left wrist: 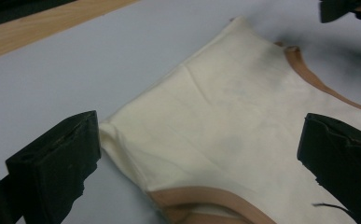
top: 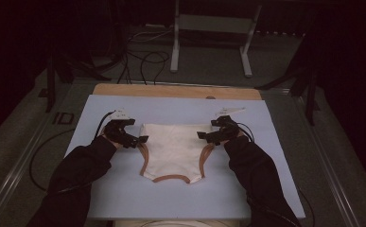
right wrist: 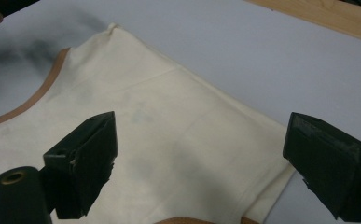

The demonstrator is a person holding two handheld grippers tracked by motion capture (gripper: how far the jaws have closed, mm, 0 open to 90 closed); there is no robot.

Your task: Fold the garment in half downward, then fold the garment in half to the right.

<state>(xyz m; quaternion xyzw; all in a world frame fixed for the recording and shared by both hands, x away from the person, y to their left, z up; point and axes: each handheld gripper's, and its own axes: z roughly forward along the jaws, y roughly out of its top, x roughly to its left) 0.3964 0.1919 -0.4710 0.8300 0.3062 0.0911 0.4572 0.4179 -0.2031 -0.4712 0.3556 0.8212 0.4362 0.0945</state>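
A cream garment [top: 173, 150] with tan-brown trim lies flat in the middle of a pale blue board [top: 124, 194]. My left gripper [top: 142, 139] hovers at its left upper corner with jaws wide apart; the cloth [left wrist: 225, 121] lies below them, untouched. My right gripper [top: 203, 135] hovers at the right upper corner, open as well, above the cream cloth [right wrist: 169, 130]. The tan trim [left wrist: 206, 196] curves along the garment's edges. Both grippers point inward toward each other.
The blue board rests on a wooden tabletop whose far strip [top: 176, 91] shows behind it. Cables [top: 143, 61] and a metal stand [top: 213, 28] are on the floor beyond. Bare blue surface surrounds the garment.
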